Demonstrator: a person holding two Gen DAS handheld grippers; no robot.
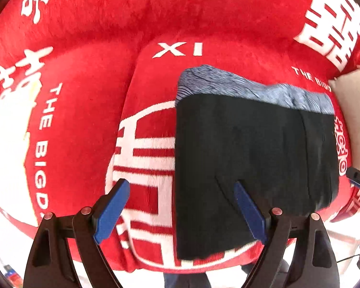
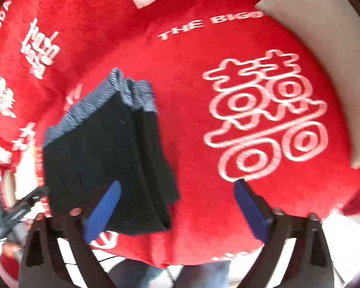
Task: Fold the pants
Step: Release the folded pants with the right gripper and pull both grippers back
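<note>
The folded pants (image 1: 254, 163) are seen lying flat on the red blanket (image 1: 84, 48), right of centre in the left wrist view and left of centre in the right wrist view (image 2: 108, 158). The grey-blue waistband (image 1: 252, 86) is turned toward the top of the frame, the long axis running bottom to top. The left hand-held gripper (image 1: 182, 211) is spread wide and holds nothing; its right fingertip overlaps the pants' lower edge, contact not discernible. The right hand-held gripper (image 2: 177, 211) is likewise spread and empty, its left finger overlapping the dark fabric.
</note>
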